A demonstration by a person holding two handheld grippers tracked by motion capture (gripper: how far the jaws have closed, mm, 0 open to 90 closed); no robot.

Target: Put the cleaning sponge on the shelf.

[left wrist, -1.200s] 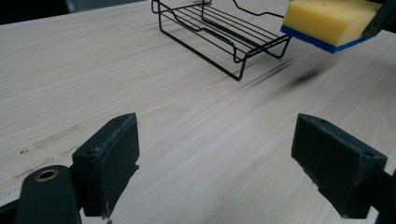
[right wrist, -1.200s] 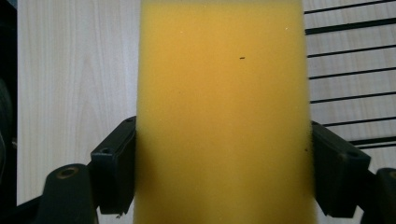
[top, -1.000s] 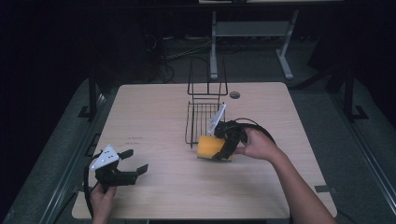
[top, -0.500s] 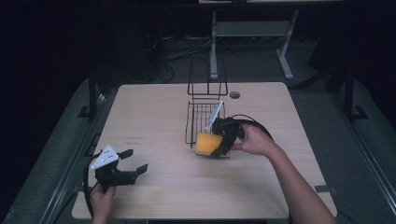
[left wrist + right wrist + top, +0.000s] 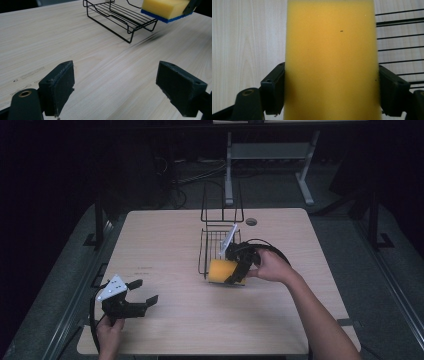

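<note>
Yellow sponge with blue underside, clamped between right tool jaws, beside wire basket, left tool jaws apart over worktop.

There is one yellow sponge with a blue underside. There is one black wire basket. There are two tongs, the left tongs and the right tongs. There is one wooden bench.

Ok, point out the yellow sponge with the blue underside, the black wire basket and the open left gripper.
yellow sponge with blue underside (image 5: 330, 62), right gripper view, its yellow face.
black wire basket (image 5: 117, 15), left gripper view, floor wires.
left gripper (image 5: 142, 292), high view, midway between fingertips.
</note>
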